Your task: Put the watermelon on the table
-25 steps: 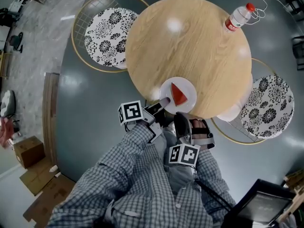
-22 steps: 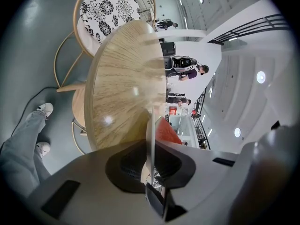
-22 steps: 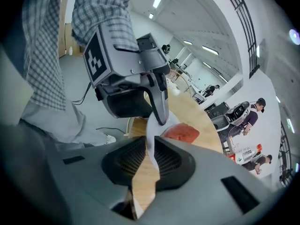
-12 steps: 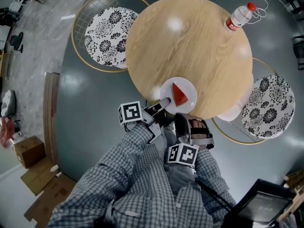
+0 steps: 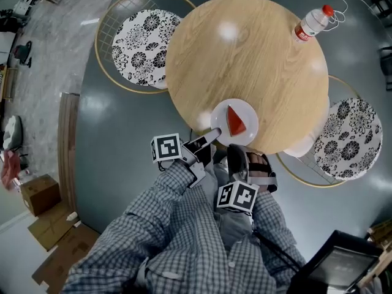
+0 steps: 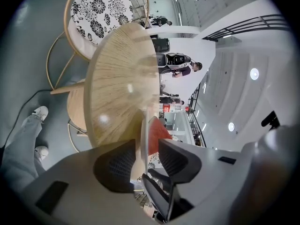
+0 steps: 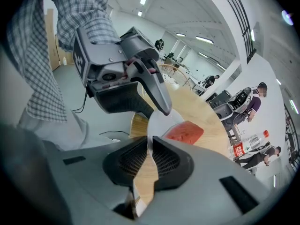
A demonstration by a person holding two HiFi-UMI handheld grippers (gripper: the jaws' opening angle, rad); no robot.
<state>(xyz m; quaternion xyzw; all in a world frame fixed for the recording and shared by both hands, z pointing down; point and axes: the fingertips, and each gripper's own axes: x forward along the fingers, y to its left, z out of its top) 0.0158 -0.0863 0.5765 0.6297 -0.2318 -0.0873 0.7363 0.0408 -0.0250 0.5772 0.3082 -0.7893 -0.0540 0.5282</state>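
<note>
A red watermelon slice (image 5: 235, 121) lies on a white plate (image 5: 222, 112) at the near edge of the round wooden table (image 5: 245, 60). My left gripper (image 5: 208, 138) is at the plate's left rim. Its jaws have just been opening, and the rim (image 6: 144, 125) stands between the pads with a gap on each side. The slice (image 6: 157, 128) shows just past them. My right gripper (image 5: 237, 152) holds the near rim, with its pads (image 7: 136, 161) pressed on the plate (image 7: 161, 123) and the slice (image 7: 185, 131) beyond.
A plastic water bottle (image 5: 313, 22) with a red cap stands at the table's far right edge. Two wire chairs with black-and-white flowered cushions (image 5: 138, 38) (image 5: 346, 139) flank the table. People stand in the background (image 7: 255, 95). Cardboard boxes (image 5: 40, 195) sit at the left.
The whole head view has shifted slightly to the right. The plate, the slice and both grippers keep their places against the table.
</note>
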